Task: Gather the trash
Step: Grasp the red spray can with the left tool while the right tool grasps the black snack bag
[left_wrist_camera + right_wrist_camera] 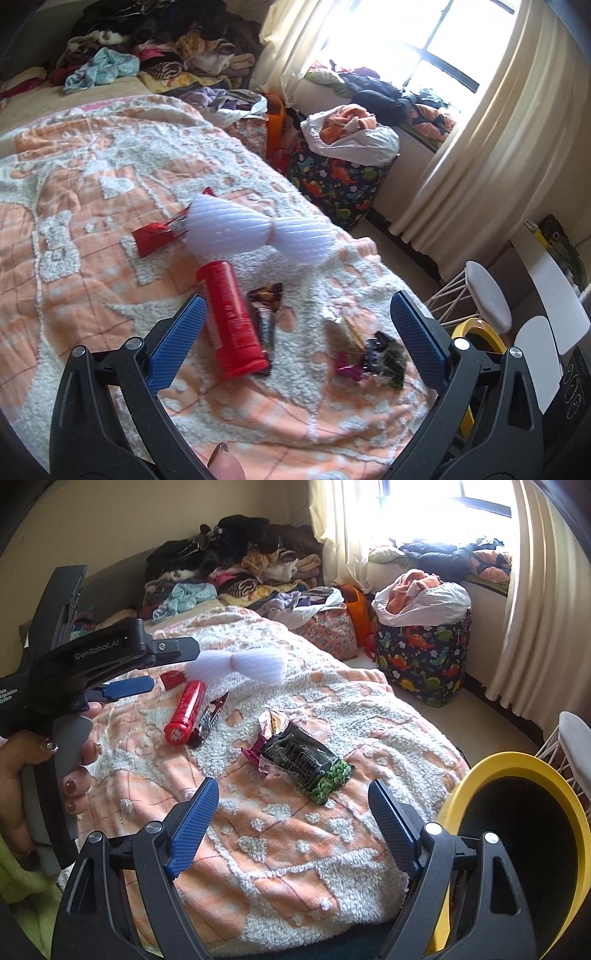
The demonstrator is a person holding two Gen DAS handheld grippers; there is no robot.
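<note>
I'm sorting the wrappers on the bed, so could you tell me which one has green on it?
The black snack packet with a green-pea end, nearest the yellow bin. The dark wrapper beside the red tube shows no green.

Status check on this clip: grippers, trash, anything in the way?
Left gripper and right gripper open, empty. Red tube, wrappers on blanket; yellow bin at right. Path clear.

Bed (280, 856) in orange-white blanket, red tube (185, 712), white foam netting (240, 666), dark snack wrappers (306, 764), clothes pile (236, 568)
</note>
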